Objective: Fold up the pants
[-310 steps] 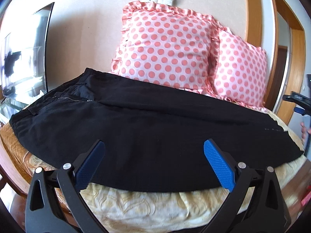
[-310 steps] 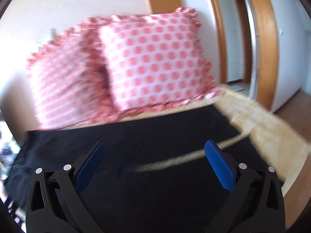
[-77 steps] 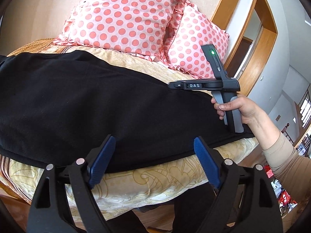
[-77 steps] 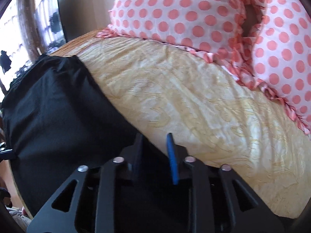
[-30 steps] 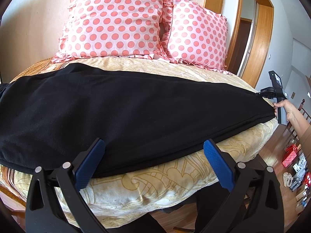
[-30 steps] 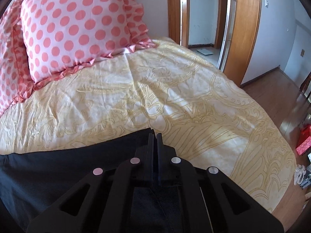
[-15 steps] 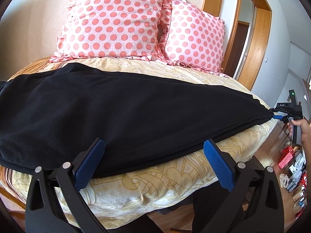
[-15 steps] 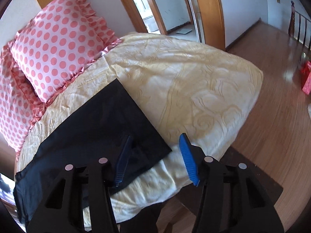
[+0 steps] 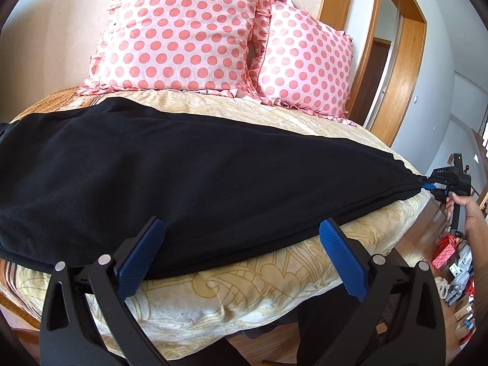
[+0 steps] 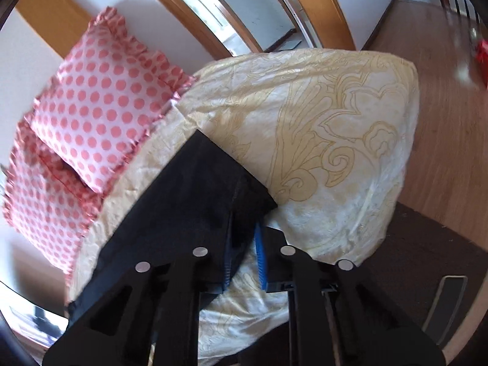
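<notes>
Ahead of our left gripper (image 9: 241,256) the black pants (image 9: 189,167) cover the bed (image 9: 231,299), with two spotted pillows (image 9: 183,30) blocking the far side. Beyond our right gripper (image 10: 244,256), bare bedspread and wooden floor (image 10: 451,97) lie open.

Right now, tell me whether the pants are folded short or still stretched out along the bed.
Stretched out. The black pants run full length across the yellow bedspread, their hem end between the closing right tongs.
</notes>
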Motion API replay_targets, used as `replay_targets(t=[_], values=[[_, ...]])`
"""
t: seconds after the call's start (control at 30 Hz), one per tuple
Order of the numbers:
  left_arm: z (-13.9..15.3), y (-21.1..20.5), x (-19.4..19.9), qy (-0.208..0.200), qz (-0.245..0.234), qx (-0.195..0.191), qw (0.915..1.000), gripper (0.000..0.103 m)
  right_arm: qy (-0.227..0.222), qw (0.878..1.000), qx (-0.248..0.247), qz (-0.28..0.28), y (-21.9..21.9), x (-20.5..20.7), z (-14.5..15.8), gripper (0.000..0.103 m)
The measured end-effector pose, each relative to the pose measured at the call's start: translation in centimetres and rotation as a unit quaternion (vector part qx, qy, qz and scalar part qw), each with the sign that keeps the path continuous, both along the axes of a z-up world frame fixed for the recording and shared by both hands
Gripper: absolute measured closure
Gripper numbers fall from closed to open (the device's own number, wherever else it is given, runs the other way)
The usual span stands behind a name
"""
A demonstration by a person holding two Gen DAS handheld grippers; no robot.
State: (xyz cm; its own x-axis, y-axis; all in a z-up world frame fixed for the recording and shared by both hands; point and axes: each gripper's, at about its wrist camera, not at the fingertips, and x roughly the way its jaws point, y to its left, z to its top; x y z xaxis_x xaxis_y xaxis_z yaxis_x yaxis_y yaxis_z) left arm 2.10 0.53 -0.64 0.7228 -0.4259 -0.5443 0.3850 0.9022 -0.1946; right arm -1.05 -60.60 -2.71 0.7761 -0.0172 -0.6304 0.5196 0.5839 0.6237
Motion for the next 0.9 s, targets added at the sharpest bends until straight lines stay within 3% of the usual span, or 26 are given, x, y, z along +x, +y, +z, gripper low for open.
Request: replay_targets(t=[0.17, 0.3, 0.4, 0.5, 0.57, 0.67, 0.77, 0.87, 0.9], values=[[0.1, 0.0, 0.1, 0.001, 0.001, -0.002, 1.0, 0.002, -0.079, 0.994, -0.066, 0.042, 3.2, 0.6, 4.7, 0.093], [0.1, -0.1, 0.0, -0.002, 0.006, 0.003, 1.0, 0.002, -0.153, 0.968, -0.133, 0.149, 11.1, 3.7, 10.1, 0.094], [0.1, -0.2, 0.1, 0.0, 0.01, 0.002, 0.9999, 0.002, -0.195, 0.935, -0.152, 0.253, 19.0, 6.4, 12.2, 0.094], [0.2, -0.1, 0.1, 0.001, 0.016, -0.005, 0.9999, 0.002, -0.209, 0.898, -0.144, 0.36, 27.2, 8.6, 11.5, 0.094], [0.3, 0.0, 0.1, 0.001, 0.019, -0.012, 0.9998, 0.002, -0.199, 0.873, -0.14, 0.423, 32.2, 9.6, 9.9, 0.094], [1.0, 1.3, -0.3, 0.02, 0.021, -0.061, 0.9977, 0.002, -0.135, 0.842, -0.132, 0.505, 39.1, 11.2, 5.4, 0.094], [2.2, 3.1, -1.1, 0.017, 0.039, -0.096, 0.9945, 0.002, -0.122, 0.842, -0.138, 0.507, 40.7, 11.5, 4.2, 0.094], [3.8, 5.4, -2.3, -0.012, 0.078, -0.097, 0.9922, 0.002, -0.151, 0.85, -0.106, 0.493, 40.2, 11.7, 5.2, 0.094], [4.4, 6.2, -2.7, -0.023, 0.094, -0.096, 0.9907, 0.002, -0.149, 0.846, -0.109, 0.5, 40.6, 11.9, 5.5, 0.094]])
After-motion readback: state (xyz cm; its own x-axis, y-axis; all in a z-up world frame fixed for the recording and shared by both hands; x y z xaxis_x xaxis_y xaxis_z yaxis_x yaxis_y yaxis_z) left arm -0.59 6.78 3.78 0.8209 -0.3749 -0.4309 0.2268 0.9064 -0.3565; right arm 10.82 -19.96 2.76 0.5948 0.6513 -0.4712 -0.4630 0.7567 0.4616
